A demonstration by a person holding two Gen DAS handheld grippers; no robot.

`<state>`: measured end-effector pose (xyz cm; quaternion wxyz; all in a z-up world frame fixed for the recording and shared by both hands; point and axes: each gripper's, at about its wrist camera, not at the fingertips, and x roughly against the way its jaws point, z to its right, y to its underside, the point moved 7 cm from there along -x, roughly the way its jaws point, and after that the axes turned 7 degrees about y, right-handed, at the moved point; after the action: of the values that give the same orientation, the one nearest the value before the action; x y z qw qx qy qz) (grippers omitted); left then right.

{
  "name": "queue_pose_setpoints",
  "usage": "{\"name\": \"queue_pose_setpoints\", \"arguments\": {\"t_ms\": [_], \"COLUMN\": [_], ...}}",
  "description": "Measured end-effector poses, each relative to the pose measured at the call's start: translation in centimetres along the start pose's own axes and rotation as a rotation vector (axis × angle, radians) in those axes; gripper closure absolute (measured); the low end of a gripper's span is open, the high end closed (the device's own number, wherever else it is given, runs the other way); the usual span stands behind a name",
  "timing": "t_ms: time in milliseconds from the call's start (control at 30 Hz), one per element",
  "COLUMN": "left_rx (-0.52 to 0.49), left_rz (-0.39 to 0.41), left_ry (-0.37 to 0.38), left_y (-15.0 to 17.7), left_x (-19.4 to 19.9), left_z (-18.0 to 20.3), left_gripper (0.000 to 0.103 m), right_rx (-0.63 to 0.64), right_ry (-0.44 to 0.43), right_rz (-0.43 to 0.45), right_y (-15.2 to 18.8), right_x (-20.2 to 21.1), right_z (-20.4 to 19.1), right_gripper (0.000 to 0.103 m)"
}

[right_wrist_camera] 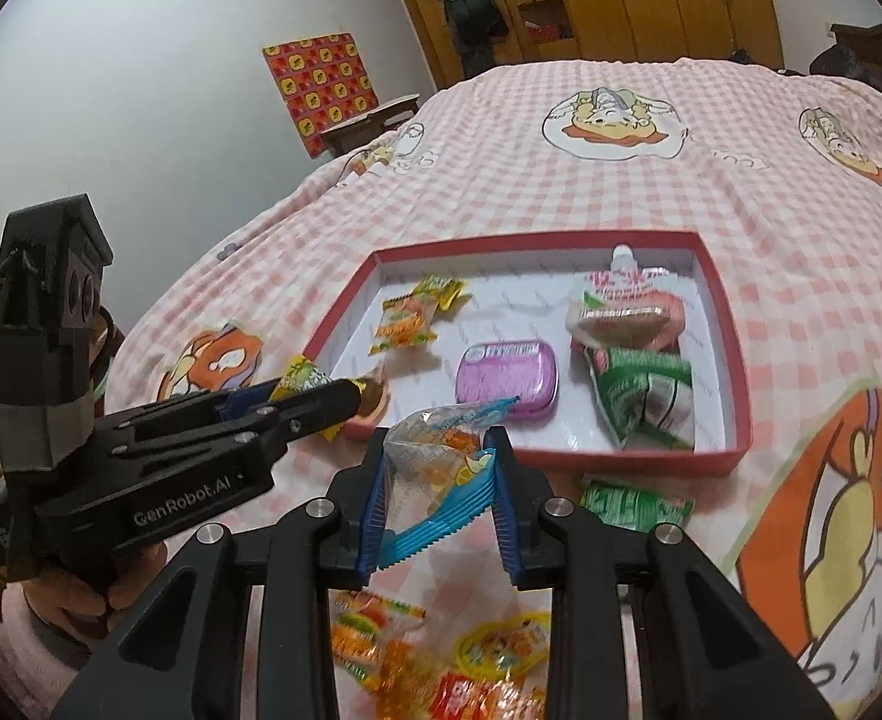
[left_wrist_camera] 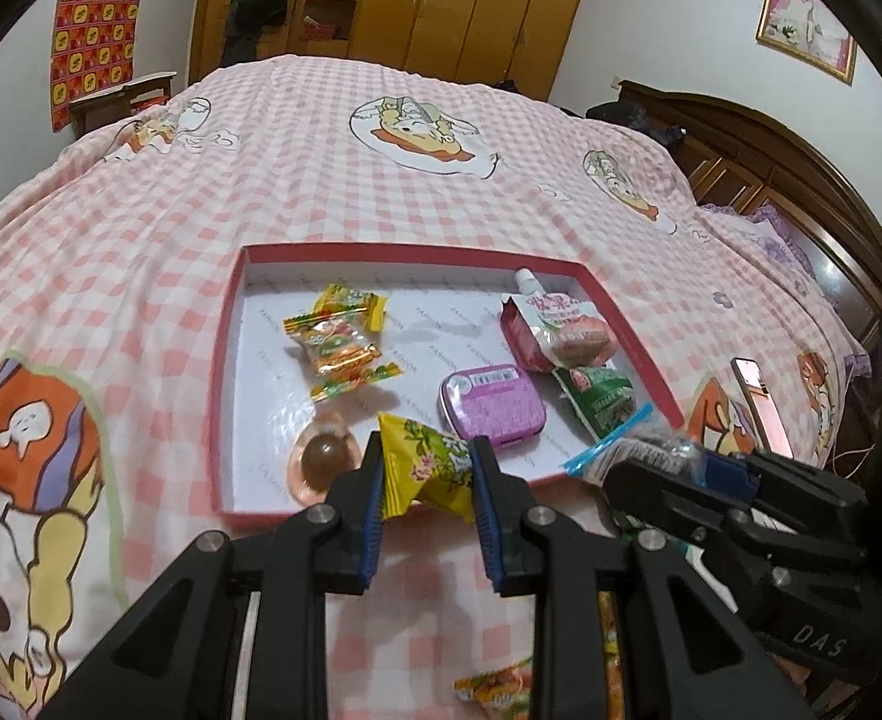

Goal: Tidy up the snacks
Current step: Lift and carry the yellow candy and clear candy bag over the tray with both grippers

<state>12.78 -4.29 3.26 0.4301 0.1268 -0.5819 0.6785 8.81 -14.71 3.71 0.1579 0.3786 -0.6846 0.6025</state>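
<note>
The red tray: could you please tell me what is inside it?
Inside the red tray: orange candy packets, a purple tin, a pink pouch overlapping a green packet, a jelly cup. Anything beneath them is hidden.

Blue candy pkt (right_wrist_camera: 441, 468) in R tool (right_wrist_camera: 441, 480)

The word "FASHION" is printed over and over in pale grey on the white floor of the shallow red-rimmed cardboard box (left_wrist_camera: 345, 387) beyond the tongs. White letters "GenRobot.AI" stand on the black body of the left tongs (right_wrist_camera: 321, 405), seen from the right wrist view, and "DAS" stands on the black body of the right tongs (left_wrist_camera: 675, 456), seen from the left wrist view. The print on the snack wrappers is too blurred to read.
</note>
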Motion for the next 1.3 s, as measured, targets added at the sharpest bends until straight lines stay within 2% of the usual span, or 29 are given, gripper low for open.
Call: {"name": "queue_pose_setpoints", "arguments": {"t_ms": [267, 567, 900, 1000, 1300], "left_rx": [-0.018, -0.02, -0.043, -0.033, -0.051], "left_rz": [-0.015, -0.039, -0.029, -0.048, -0.014], "left_ry": [0.007, -0.003, -0.014, -0.027, -0.04], "left_y": [-0.7, -0.2, -0.5, -0.3, -0.9], "left_x": [-2.3, -4.5, -5.9, -6.6, -7.0], "left_z": [0.2, -0.3, -1.1, -1.7, -2.2], "left_gripper": [0.076, 0.076, 0.076, 0.076, 0.076], "right_rx": [0.014, -0.014, -0.044, -0.062, -0.067], "right_ry": [0.07, 0.108, 0.096, 0.088, 0.094], "right_rz": [0.028, 0.007, 0.014, 0.022, 0.042], "right_y": [-1.4, -1.1, -0.5, -0.3, -0.6], "right_x": [-0.9, -3.0, -4.6, -4.9, -5.6], "right_z": [1.4, 3.5, 4.4, 4.7, 4.7], "right_gripper": [0.072, 0.072, 0.072, 0.072, 0.072]}}
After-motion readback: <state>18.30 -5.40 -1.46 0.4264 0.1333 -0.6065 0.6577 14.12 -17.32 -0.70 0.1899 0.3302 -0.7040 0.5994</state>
